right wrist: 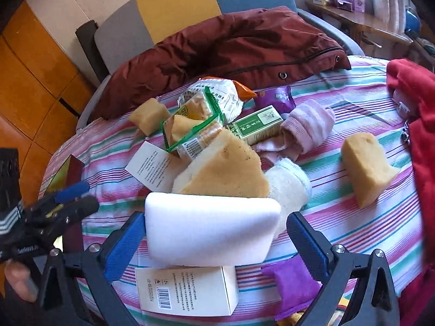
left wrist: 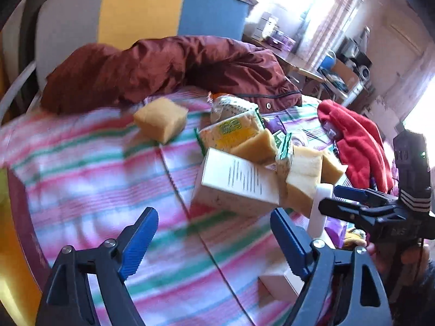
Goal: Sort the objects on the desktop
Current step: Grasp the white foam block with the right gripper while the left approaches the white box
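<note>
Though print blurs, white box shows barcode.

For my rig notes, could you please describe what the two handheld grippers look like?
Both match: the left gripper and right gripper have black, triangular cut-out plastic arms, silver pivot screws and ribbed blue fingers. Seen from the other camera, each black body carries white chevron stripes. No cables or sleeves visible.

Each gripper: black frame, ribbed blue pads, silver screws
</note>
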